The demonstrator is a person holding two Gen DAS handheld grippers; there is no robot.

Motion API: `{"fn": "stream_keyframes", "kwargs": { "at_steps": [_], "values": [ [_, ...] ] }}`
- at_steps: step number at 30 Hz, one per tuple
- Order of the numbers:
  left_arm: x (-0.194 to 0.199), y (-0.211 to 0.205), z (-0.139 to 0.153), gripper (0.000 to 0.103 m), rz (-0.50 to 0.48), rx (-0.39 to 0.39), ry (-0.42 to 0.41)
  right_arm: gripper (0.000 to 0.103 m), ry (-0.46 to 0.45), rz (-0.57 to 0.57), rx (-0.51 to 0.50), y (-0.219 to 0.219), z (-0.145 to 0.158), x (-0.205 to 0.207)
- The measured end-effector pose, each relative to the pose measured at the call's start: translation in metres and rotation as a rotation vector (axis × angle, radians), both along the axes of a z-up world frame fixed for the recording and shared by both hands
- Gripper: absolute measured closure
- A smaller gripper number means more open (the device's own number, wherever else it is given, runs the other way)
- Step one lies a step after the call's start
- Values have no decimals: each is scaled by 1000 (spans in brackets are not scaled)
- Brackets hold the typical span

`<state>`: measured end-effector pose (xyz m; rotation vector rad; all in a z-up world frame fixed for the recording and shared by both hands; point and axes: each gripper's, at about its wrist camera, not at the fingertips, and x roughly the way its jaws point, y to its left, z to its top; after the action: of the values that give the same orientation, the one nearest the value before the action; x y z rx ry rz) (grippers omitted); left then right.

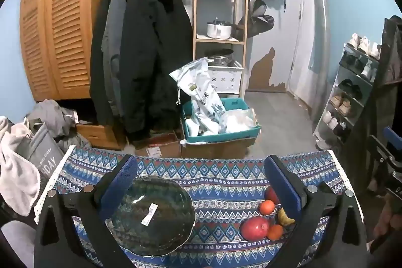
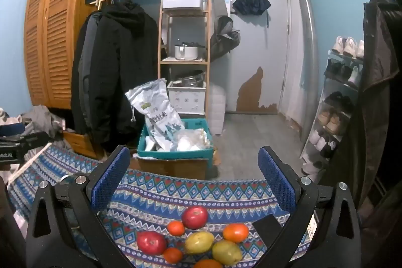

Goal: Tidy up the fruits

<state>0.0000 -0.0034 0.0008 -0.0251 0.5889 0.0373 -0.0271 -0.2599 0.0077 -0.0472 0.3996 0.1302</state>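
Fruits lie loose on the patterned surface (image 2: pixel 155 195) under our right gripper (image 2: pixel 193 182), whose jaws stand wide with nothing between them: we count two red apples (image 2: pixel 195 217), two yellow-green mangoes (image 2: pixel 199 242) and four oranges (image 2: pixel 235 232), one cut off at the frame's bottom edge. Our left gripper (image 1: pixel 201 185), jaws equally wide and holding nothing, hangs above one dark green bowl (image 1: pixel 153 216), which sits apart from the fruits and carries a white label.

I note a black coat (image 2: pixel 113 72) hanging beside a wooden shelf (image 2: pixel 184 62); below, a teal crate (image 2: pixel 176 155) holds a white sack (image 2: pixel 158 112); umbrella (image 2: pixel 251 4) on door.
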Motion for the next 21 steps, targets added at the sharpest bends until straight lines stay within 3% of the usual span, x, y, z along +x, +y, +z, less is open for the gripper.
{"fn": "stream_keyframes", "kwargs": {
  "at_steps": [21],
  "values": [
    [-3,6,2,1,-27,-38,-16,3,-5,2,-4,-1,1,0]
  ]
}}
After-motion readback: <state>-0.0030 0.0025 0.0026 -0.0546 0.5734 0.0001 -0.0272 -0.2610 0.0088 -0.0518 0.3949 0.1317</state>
